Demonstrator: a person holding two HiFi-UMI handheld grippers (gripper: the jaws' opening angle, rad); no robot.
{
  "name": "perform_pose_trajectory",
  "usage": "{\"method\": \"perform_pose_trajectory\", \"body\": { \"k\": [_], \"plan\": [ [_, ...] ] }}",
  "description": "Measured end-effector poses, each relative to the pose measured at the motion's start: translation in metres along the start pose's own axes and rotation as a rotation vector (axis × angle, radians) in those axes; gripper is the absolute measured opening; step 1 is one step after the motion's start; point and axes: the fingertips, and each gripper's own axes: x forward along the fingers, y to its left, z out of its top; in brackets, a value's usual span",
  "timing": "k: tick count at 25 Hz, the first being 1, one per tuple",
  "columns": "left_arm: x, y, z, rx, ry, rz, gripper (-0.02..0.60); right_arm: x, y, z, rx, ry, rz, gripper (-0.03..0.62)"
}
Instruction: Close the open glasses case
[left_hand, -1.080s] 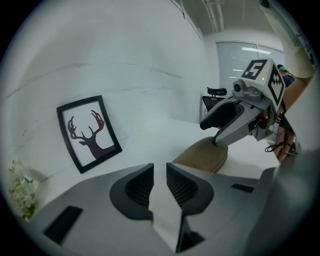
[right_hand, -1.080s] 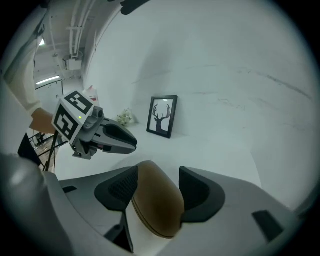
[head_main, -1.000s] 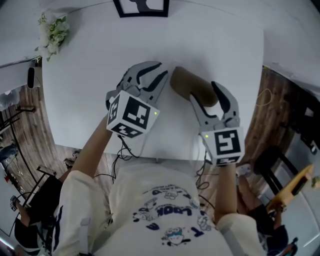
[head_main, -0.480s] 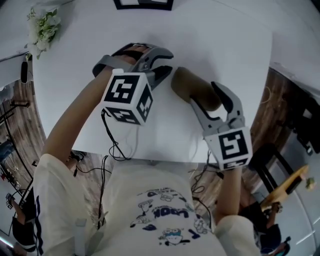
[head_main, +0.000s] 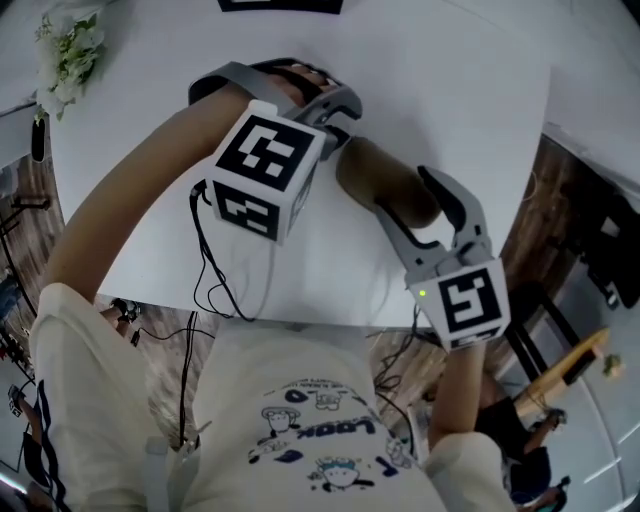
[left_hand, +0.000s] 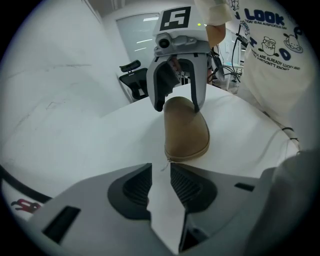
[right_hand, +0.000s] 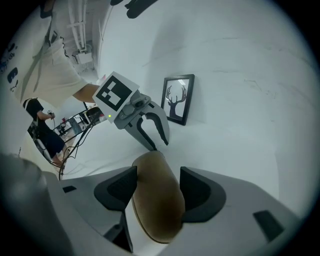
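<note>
A brown glasses case (head_main: 365, 170) lies on the white table (head_main: 450, 80) with its lid down. My right gripper (head_main: 405, 190) is shut on its near right end; in the right gripper view the case (right_hand: 157, 200) fills the gap between the pads. My left gripper (head_main: 343, 125) hovers at the case's far left end. In the left gripper view its jaws (left_hand: 161, 172) have just been opening and stand a narrow gap apart with nothing between them. The case (left_hand: 186, 132) lies just beyond them, with the right gripper (left_hand: 177, 106) astride its far end.
A framed deer picture (right_hand: 177, 99) stands at the table's back edge and a small flower bunch (head_main: 65, 50) at its far left corner. Cables (head_main: 215, 290) hang over the front edge. An office chair (left_hand: 132, 75) stands beyond the table.
My left gripper has rolled over and shifted toward the far left end of the case, its marker cube now turned up. The right gripper and the case have stayed put.
</note>
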Motion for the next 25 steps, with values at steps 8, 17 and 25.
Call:
{"method": "perform_pose_trajectory", "body": {
  "k": [8, 17, 25],
  "plan": [
    [0.0079, -0.0062, 0.0029, 0.103, 0.02, -0.035, 0.041, 0.0014, 0.0005, 0.0006, -0.017, 0.027, 0.021, 0.252],
    [0.0072, -0.0084, 0.0007, 0.101, 0.047, -0.035, 0.002, 0.0047, 0.0027, -0.0008, 0.003, 0.032, 0.034, 0.252],
    [0.0036, -0.0099, 0.001, 0.132, 0.038, 0.025, 0.0, 0.0053, -0.0012, -0.0031, 0.078, -0.013, -0.001, 0.262]
  ]
}}
